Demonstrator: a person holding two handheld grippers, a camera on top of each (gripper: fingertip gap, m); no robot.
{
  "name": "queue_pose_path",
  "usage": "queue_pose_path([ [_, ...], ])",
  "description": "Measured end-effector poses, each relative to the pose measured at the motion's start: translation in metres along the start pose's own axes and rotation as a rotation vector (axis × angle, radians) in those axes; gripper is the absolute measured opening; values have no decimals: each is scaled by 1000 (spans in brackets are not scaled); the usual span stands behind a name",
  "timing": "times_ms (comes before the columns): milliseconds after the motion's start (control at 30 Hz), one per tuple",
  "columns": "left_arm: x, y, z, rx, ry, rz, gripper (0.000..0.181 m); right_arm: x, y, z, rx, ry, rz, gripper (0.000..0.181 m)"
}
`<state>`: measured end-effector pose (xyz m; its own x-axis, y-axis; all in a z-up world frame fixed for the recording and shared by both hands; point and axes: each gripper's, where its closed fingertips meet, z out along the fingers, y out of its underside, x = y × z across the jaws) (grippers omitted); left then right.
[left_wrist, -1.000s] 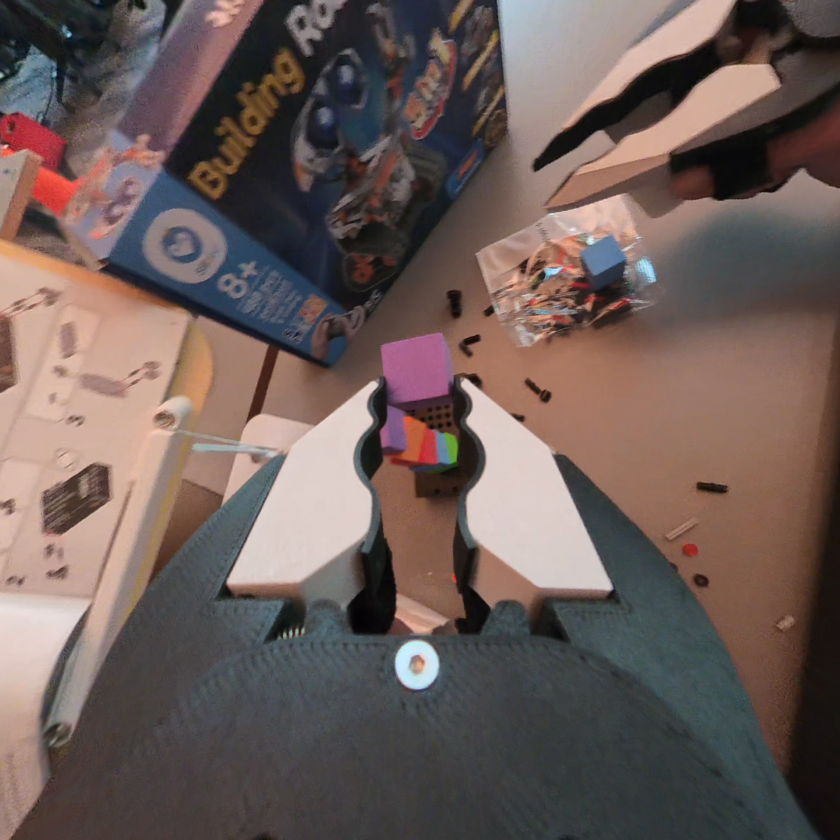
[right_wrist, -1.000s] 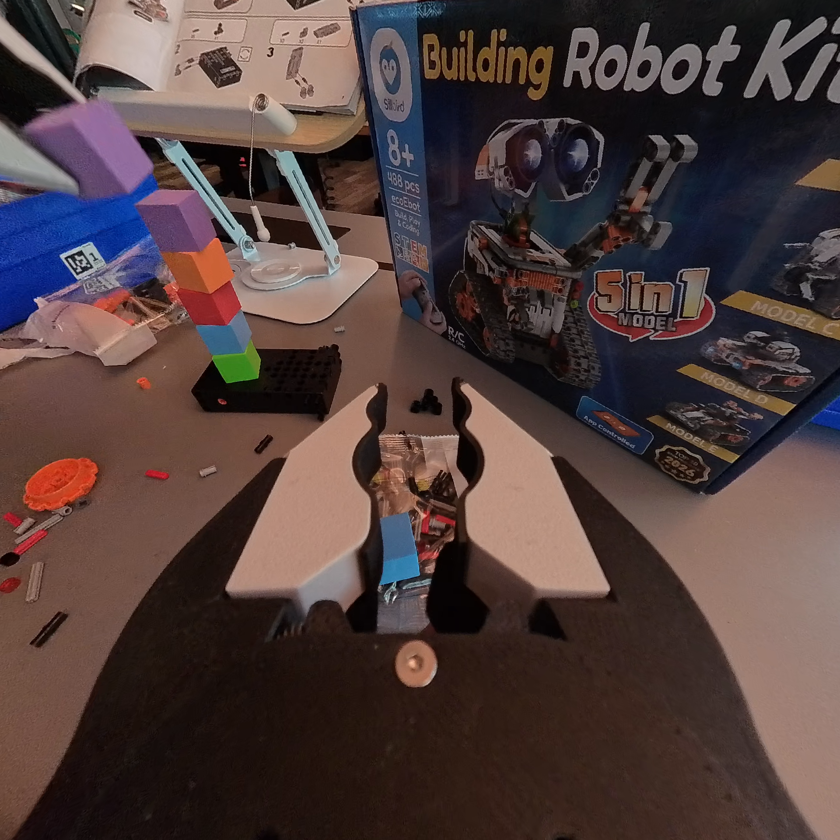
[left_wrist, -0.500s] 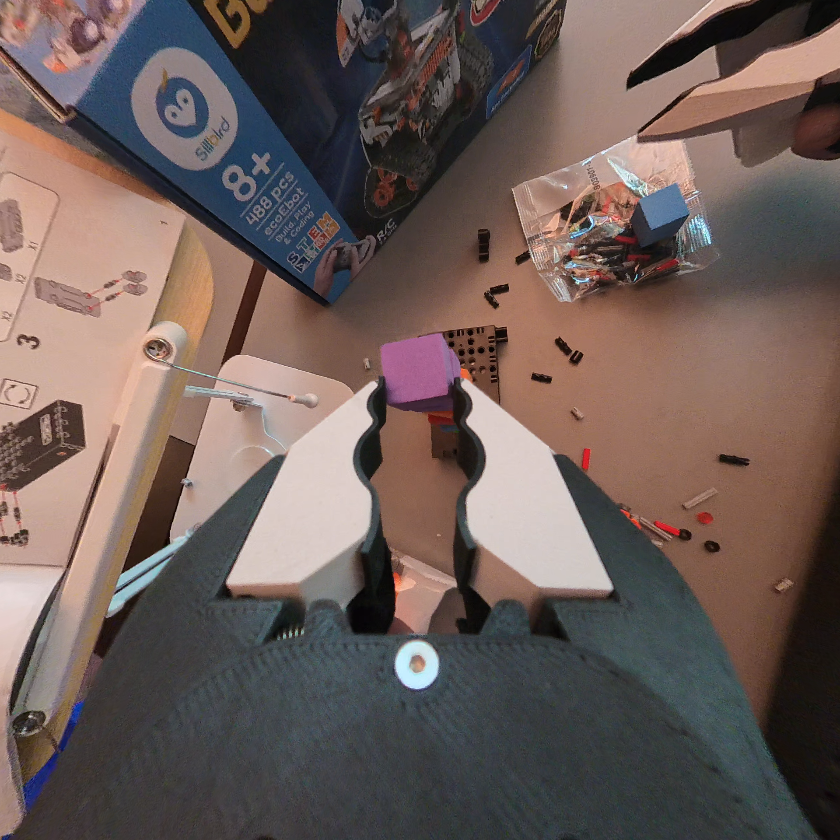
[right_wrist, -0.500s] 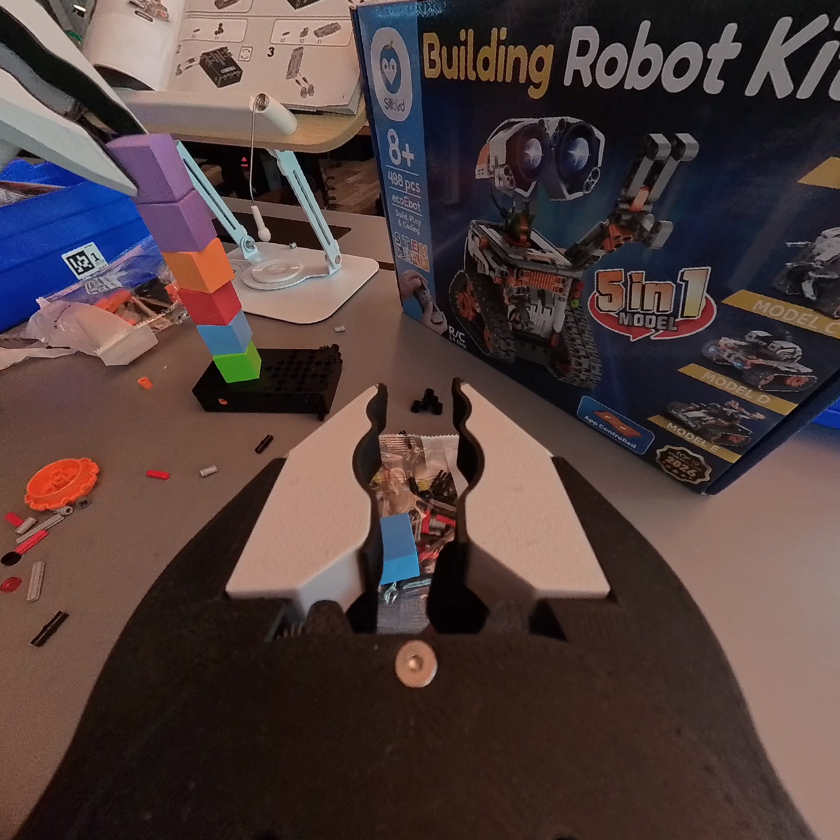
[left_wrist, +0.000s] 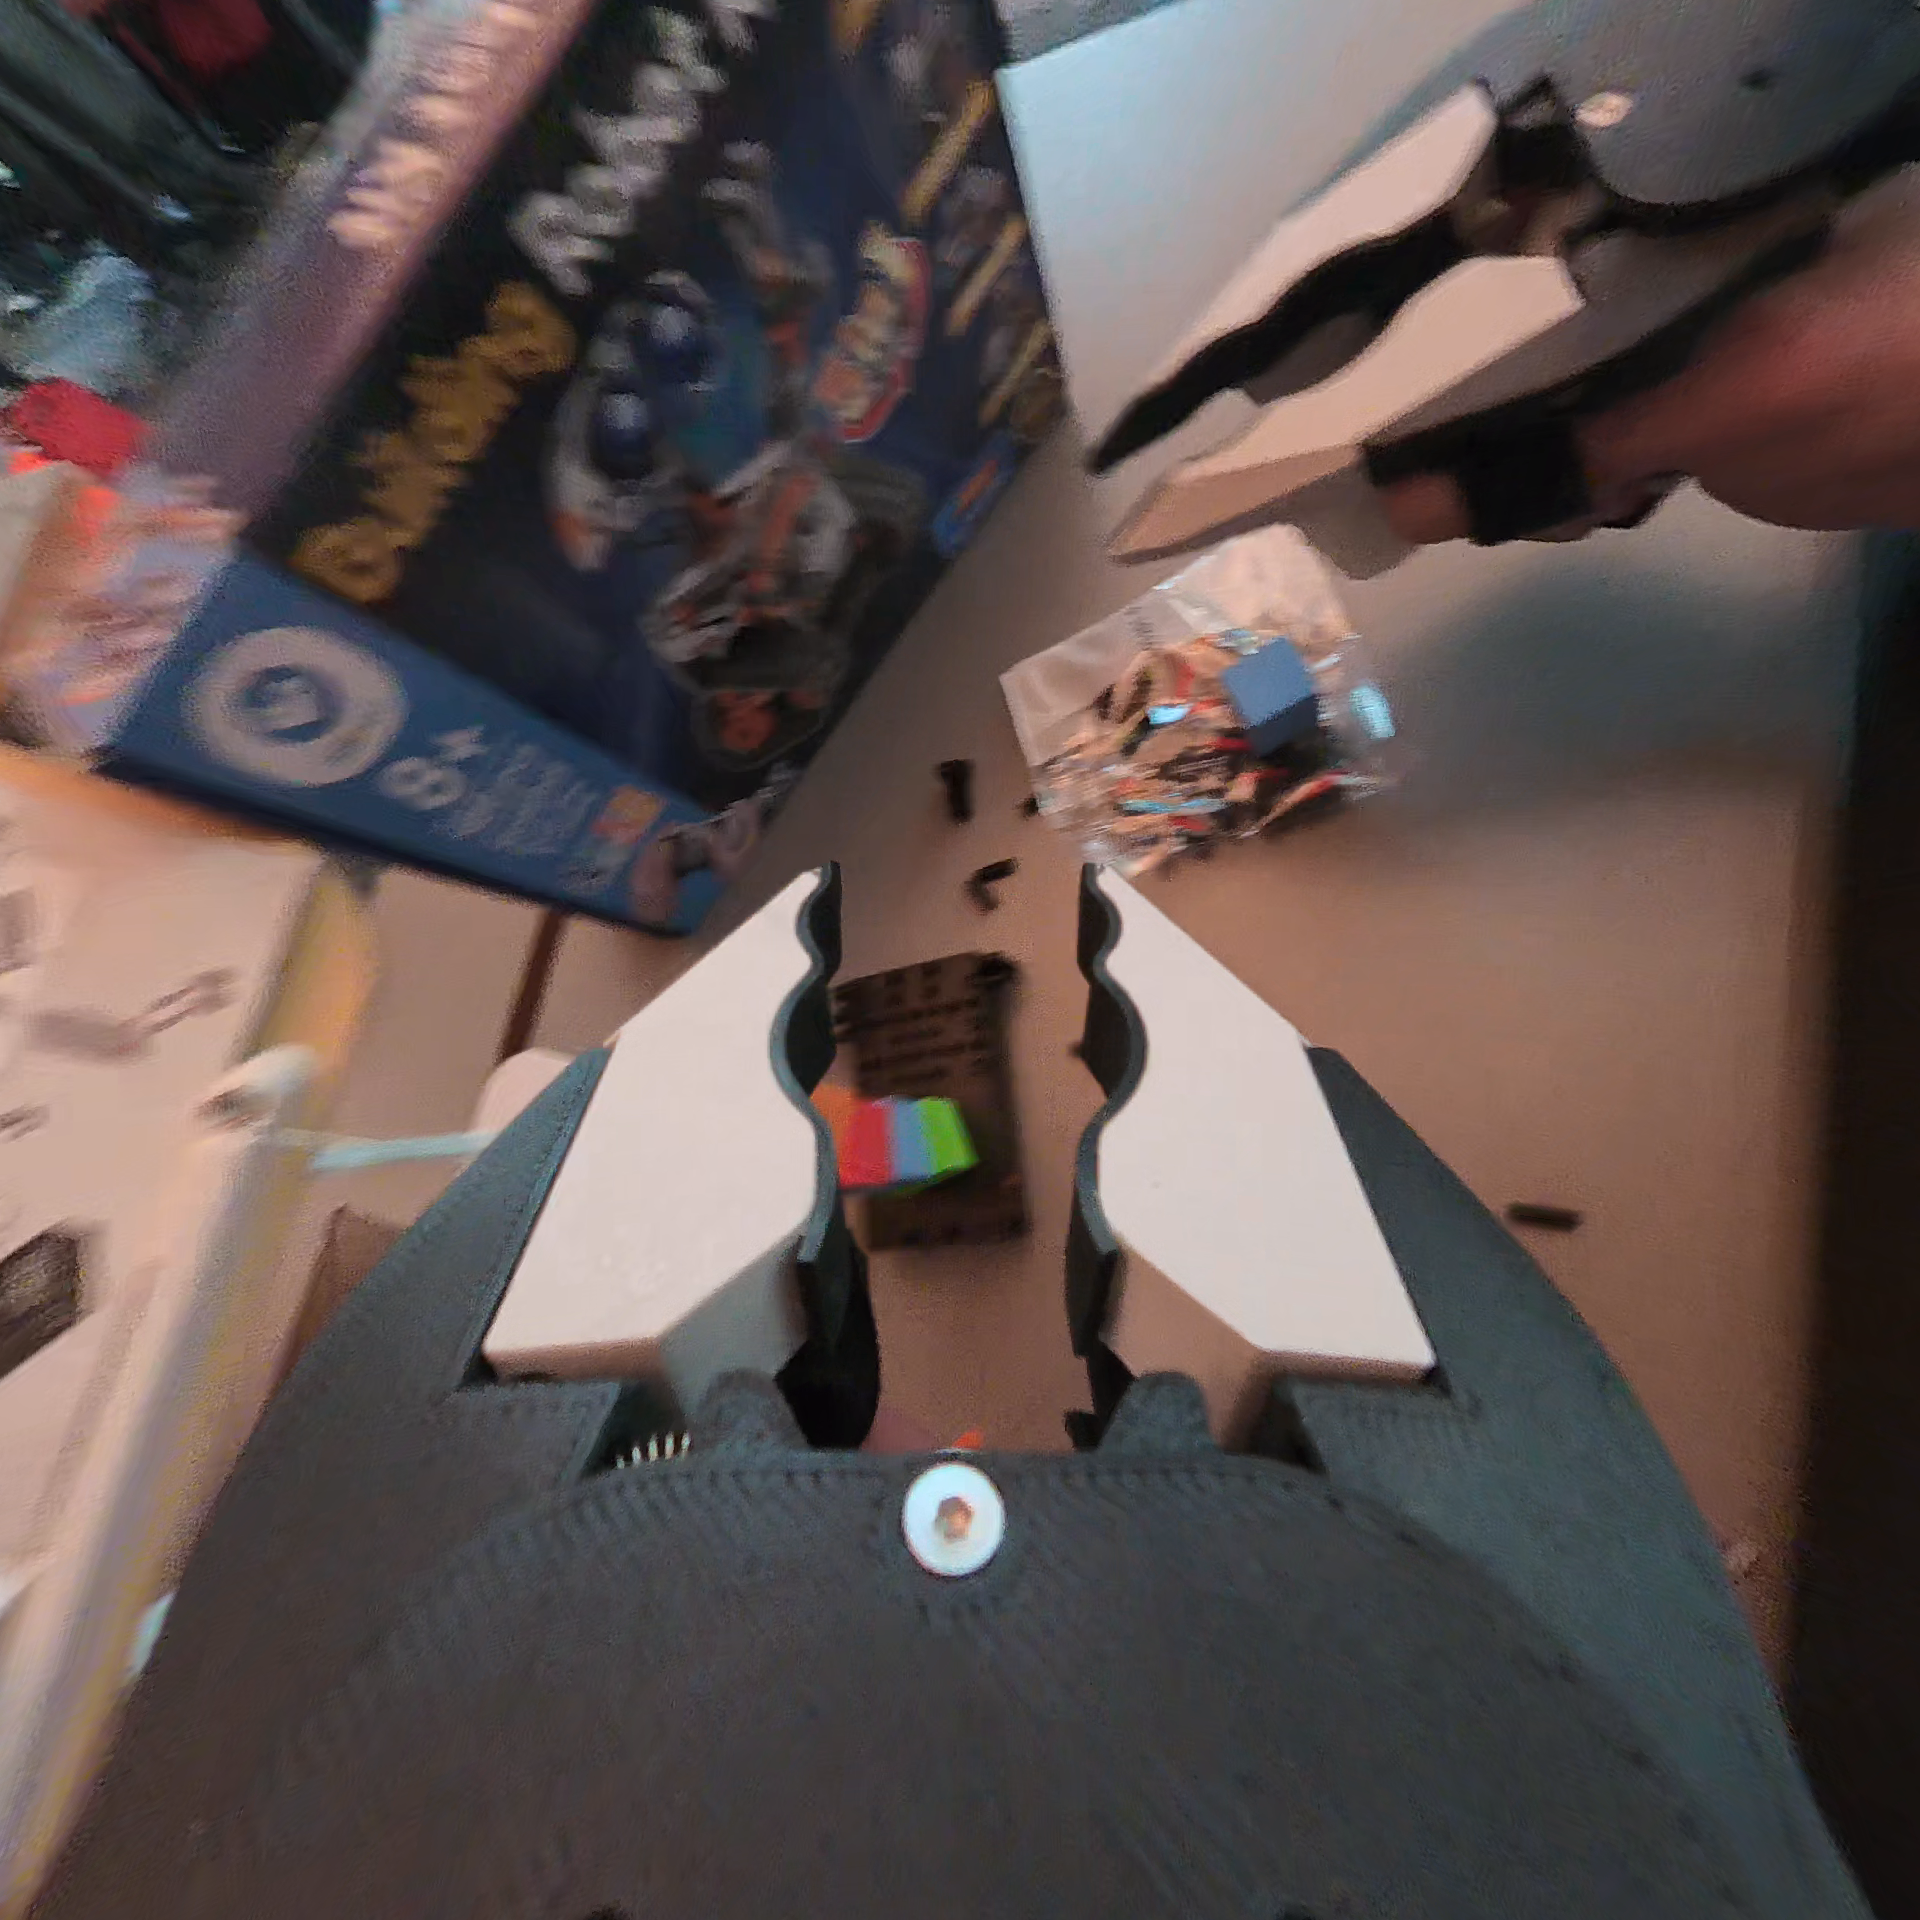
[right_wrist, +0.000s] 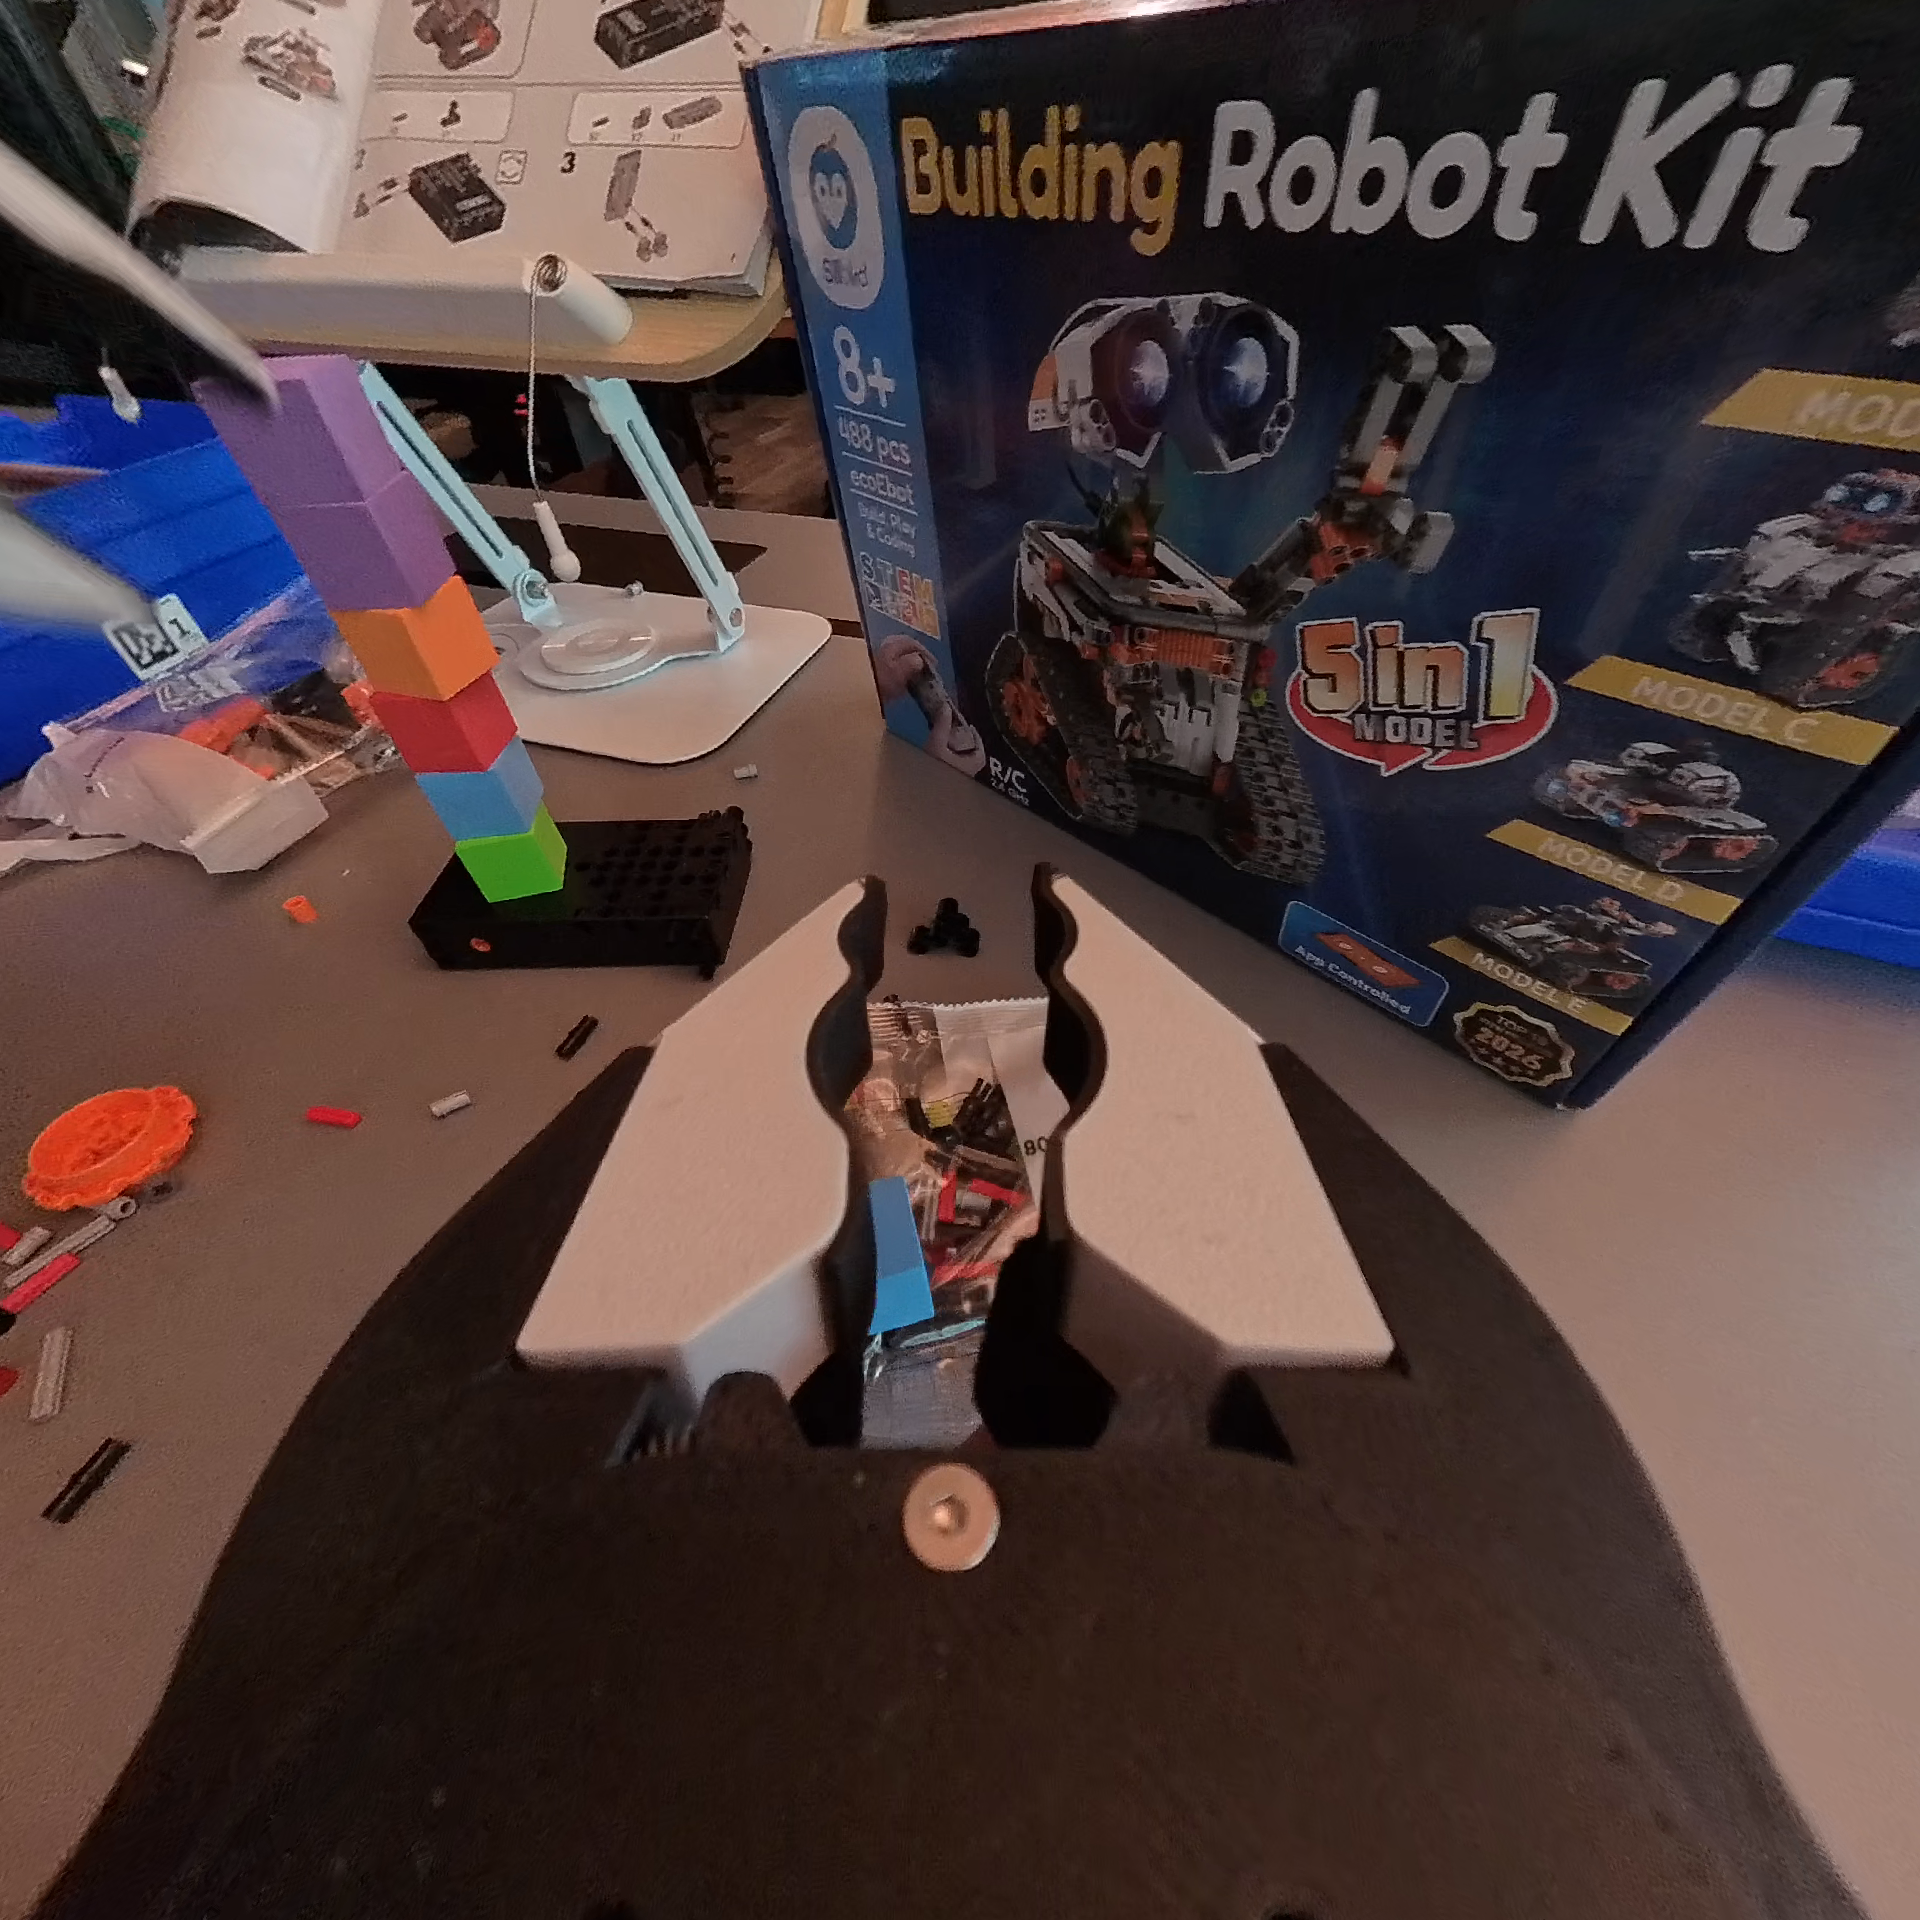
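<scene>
A grey tabletop (right_wrist: 1558, 1299) is seen in both views, strewn with small parts. The largest thing on it is a dark blue printed box (right_wrist: 1351, 520), stood upright at the back right in the right wrist view. To the left of the box a white folding stand (right_wrist: 644, 665) is set, and an open instruction booklet (right_wrist: 447, 135) is carried above it. A blue bin (right_wrist: 125, 540) is seen at the far left.

The left gripper (left_wrist: 956, 894) is held above the tabletop with its jaws spread and nothing between them. A black perforated base (left_wrist: 935, 1039) is seen below the gap, with the red, light blue and green cubes of the stack partly hidden behind the left jaw. In the right wrist view this stack of cubes (right_wrist: 416, 644) is shown leaning to the left on the black base: green at the bottom, then light blue, red, orange and two purple on top. The blurred tips of the left gripper are seen just beside the top purple cube (right_wrist: 301, 416); contact cannot be told.

The right gripper (right_wrist: 956, 894) is held over a clear plastic bag of small parts (right_wrist: 956, 1143), its jaws spread and empty. A blue cube (right_wrist: 894, 1257) is rested on the bag, below the gap. An orange gear (right_wrist: 104, 1143) and loose black and red pins are scattered at the left.
</scene>
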<state>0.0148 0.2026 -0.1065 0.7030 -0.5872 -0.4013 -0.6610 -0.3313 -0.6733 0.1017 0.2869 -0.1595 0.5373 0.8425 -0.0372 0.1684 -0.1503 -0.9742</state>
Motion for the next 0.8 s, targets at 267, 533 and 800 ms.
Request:
queue_pose_path([
  [267,96,16,110,-57,157,-64,51,20,-9,-10,68,58,76,26],
  [533,110,11,149,-36,108,-139,43,27,-15,-15,110,68,121,27],
  [800,94,2,127,-9,26,-54,29,29,-16,-17,122,67,137,27],
])
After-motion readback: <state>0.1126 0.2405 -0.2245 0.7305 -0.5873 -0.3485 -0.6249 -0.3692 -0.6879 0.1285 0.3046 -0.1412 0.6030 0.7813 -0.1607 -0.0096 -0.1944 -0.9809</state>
